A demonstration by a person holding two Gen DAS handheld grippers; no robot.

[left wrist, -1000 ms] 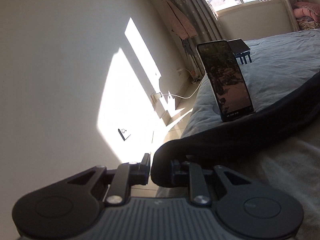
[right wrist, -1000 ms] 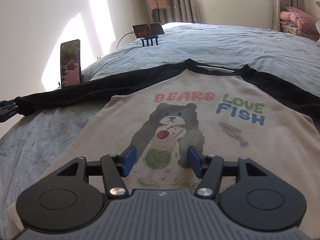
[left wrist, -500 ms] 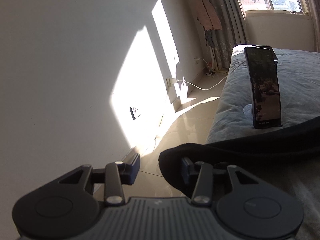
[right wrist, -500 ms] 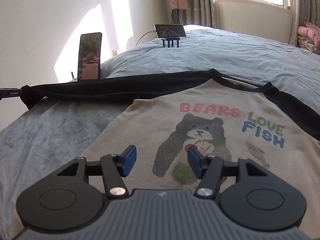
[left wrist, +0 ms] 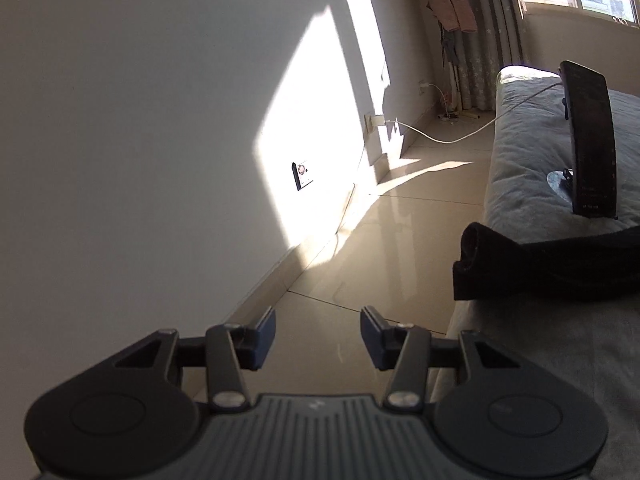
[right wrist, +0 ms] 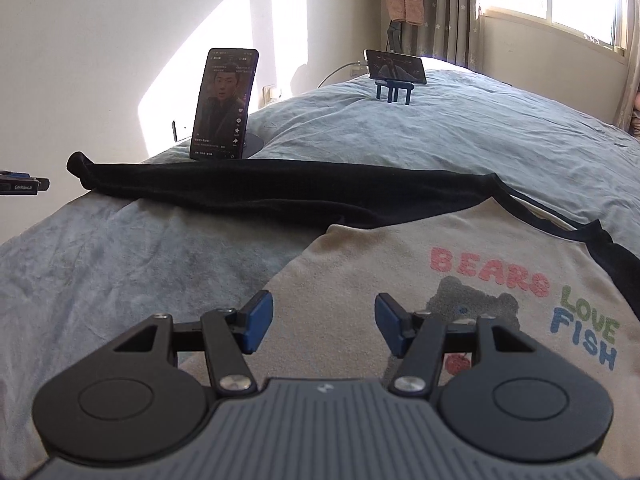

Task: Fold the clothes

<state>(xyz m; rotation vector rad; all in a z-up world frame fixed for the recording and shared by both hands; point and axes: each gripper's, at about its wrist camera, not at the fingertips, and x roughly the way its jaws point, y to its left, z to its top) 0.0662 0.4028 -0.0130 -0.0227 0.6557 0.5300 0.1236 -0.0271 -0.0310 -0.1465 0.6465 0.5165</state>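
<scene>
left gripper [left wrist: 318, 338]: jaws apart, empty, over tan tile floor [left wrist: 384, 248] beside bed | right gripper [right wrist: 324, 326]: jaws apart, empty, above shirt | cream long-sleeve shirt with black sleeves and bear print [right wrist: 400, 272]: flat on grey-blue bedspread [right wrist: 480, 136], black sleeve [right wrist: 280, 188] stretched to bed edge, in front of upright phone [right wrist: 224, 104]

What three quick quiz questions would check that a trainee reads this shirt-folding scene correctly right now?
1. True or false: the left claw is clamped on the black sleeve.
2. Which claw hovers over the shirt body: A left, B right?
3. Fill in: the upright phone stands just behind the ____.

Key: 1 false, both claws are open and the sleeve lies stretched out on the bed; 2 B; 3 sleeve.
</scene>
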